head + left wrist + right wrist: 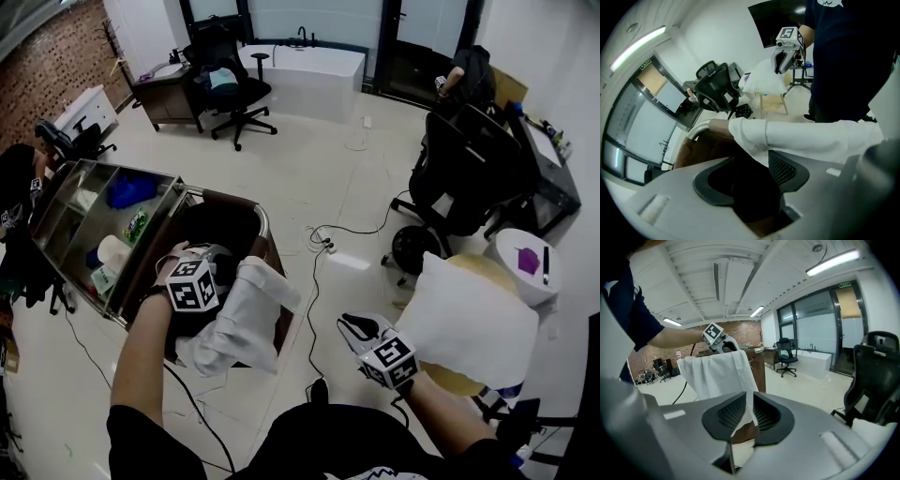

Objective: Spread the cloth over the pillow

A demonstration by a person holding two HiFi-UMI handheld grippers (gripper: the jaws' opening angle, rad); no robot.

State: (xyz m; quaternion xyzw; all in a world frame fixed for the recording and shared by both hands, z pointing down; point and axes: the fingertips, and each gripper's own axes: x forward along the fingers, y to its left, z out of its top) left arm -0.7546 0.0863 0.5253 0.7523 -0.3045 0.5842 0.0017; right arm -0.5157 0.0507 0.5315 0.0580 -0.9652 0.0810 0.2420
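Note:
A white cloth (239, 323) hangs over the rim of a brown bin (272, 246). My left gripper (199, 305) points down at the top of the cloth. In the left gripper view its jaws (754, 187) stand wide open, and the cloth (806, 136) runs just beyond them, touching no pad. The white pillow (469, 323) lies on a round wooden stool (487, 270) to the right. My right gripper (356, 328) hovers left of the pillow, aimed at the cloth (717, 373). Its jaws (749, 411) are a narrow gap apart with nothing held.
A metal shelf trolley (94, 225) with several items stands left of the bin. A black office chair (459, 178) is behind the stool. A small white table (530, 258) stands at the right. A cable (323, 244) trails across the floor between bin and stool.

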